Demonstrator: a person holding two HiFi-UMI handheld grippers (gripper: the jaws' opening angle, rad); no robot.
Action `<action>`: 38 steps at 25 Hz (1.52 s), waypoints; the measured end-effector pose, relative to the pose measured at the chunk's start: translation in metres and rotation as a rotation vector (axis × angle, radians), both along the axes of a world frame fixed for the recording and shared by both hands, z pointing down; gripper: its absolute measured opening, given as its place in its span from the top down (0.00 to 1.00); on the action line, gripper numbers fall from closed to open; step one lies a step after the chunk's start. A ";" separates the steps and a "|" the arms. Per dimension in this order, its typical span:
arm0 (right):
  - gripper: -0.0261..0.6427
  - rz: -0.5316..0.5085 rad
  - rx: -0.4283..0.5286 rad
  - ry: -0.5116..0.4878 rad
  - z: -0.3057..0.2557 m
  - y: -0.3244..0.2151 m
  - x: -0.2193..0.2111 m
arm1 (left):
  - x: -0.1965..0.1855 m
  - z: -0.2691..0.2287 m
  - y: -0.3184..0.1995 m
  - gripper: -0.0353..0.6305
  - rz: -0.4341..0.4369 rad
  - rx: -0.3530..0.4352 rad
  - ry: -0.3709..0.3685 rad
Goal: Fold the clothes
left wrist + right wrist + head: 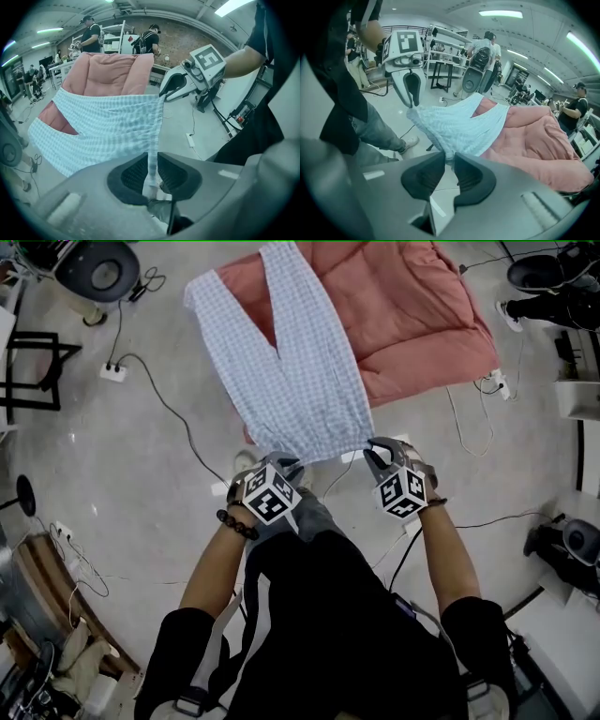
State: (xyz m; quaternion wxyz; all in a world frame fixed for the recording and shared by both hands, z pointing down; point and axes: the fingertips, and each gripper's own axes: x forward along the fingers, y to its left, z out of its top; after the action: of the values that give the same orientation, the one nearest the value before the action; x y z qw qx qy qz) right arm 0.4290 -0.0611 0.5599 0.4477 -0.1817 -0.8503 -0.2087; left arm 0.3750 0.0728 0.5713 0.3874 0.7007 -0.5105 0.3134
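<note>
Garment [300, 362]: light, checked. You have its near edge strung taut between both grippers. The split far end lies over the pink quilt [422, 315], and the middle spans bare floor [169, 493].

Risks: each pinch takes only a narrow bunch of cloth. A hard tug could pull one corner free and drop it, skewing the fold. Lowering unevenly would likely wrinkle it.

Left gripper [277, 463]: jaws nearly together, pads clamped on an edge strip.
Right gripper [375, 454]: jaws nearly together, tips pinching the opposite corner.
</note>
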 end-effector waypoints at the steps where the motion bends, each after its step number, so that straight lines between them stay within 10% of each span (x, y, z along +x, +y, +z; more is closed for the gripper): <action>1: 0.85 0.015 -0.003 -0.002 0.000 -0.001 0.001 | 0.001 0.003 0.004 0.84 -0.001 -0.008 -0.005; 16: 0.85 0.049 0.009 -0.007 0.002 -0.008 0.014 | -0.001 0.087 0.047 0.76 -0.258 -0.073 0.027; 30: 0.85 0.071 0.015 0.020 0.028 -0.001 0.008 | -0.020 0.139 0.020 0.53 -0.843 0.150 0.622; 38: 0.85 0.087 0.021 0.052 0.038 -0.013 0.016 | -0.015 0.162 -0.011 0.48 -0.829 0.309 0.869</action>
State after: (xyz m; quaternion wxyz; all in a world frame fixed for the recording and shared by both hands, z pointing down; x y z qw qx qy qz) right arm 0.4452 -0.0737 0.5981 0.4803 -0.1454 -0.8431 -0.1933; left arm 0.3602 0.0621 0.7332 0.5432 0.5559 -0.5754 -0.2546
